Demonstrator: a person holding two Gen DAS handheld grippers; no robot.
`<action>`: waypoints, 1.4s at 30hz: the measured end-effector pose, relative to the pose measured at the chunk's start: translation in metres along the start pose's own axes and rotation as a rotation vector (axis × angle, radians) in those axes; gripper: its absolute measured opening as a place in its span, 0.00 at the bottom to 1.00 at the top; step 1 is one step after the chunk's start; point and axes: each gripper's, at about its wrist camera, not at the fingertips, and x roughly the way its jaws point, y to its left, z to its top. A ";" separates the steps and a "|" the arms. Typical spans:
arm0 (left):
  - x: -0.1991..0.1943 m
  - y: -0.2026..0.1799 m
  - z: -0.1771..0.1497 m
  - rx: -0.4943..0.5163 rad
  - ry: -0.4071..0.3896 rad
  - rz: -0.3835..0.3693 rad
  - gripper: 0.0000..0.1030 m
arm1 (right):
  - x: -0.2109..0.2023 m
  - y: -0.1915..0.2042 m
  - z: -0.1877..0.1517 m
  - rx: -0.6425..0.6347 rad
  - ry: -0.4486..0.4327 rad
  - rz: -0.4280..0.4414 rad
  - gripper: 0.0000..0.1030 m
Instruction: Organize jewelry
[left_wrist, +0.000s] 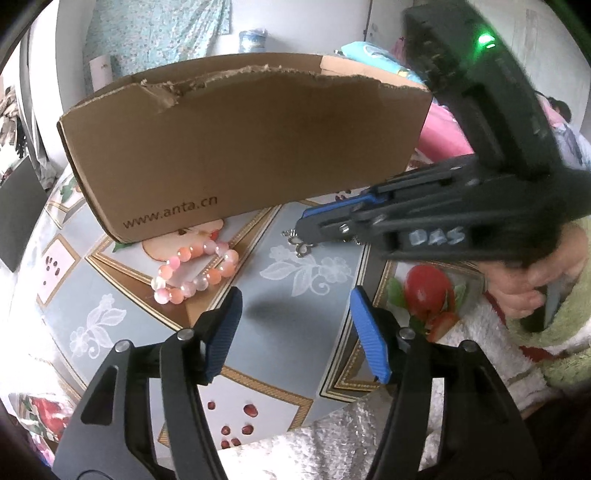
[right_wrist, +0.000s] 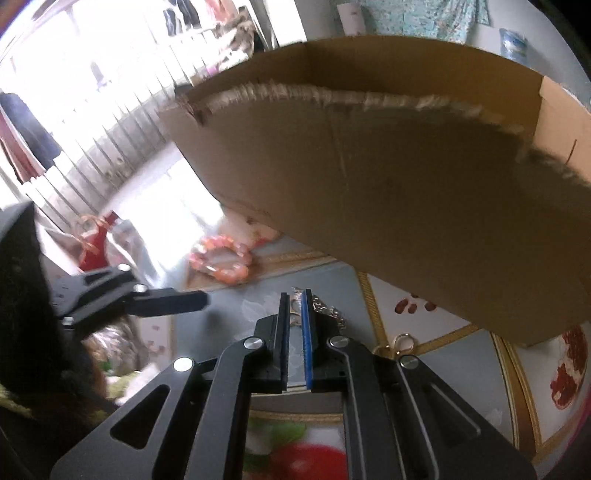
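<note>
Patterned desk (left_wrist: 317, 266) is being worked beside the cardboard box (left_wrist: 240, 147): silver chain (right_wrist: 325, 308) is being pinched by the clenched right tool (right_wrist: 295, 295); left tool (left_wrist: 295, 321), released, is being kept clear; a straight lift is advised

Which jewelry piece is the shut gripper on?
The silver chain, pinched at the right gripper tips; the pink bead bracelet lies apart by the box.

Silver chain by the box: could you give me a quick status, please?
Right gripper shut on silver chain. Left gripper open, empty. Pink bracelet loose beside cardboard box. Nothing blocking.
</note>
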 end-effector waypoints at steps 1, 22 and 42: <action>0.001 0.000 0.001 -0.004 0.003 -0.001 0.57 | 0.000 -0.004 0.001 0.012 -0.011 0.011 0.06; 0.011 -0.017 0.004 0.011 0.011 0.016 0.71 | -0.013 -0.012 -0.013 0.105 -0.010 0.032 0.07; 0.019 -0.031 0.011 0.017 0.033 0.061 0.73 | -0.036 -0.035 -0.039 0.181 -0.064 -0.040 0.24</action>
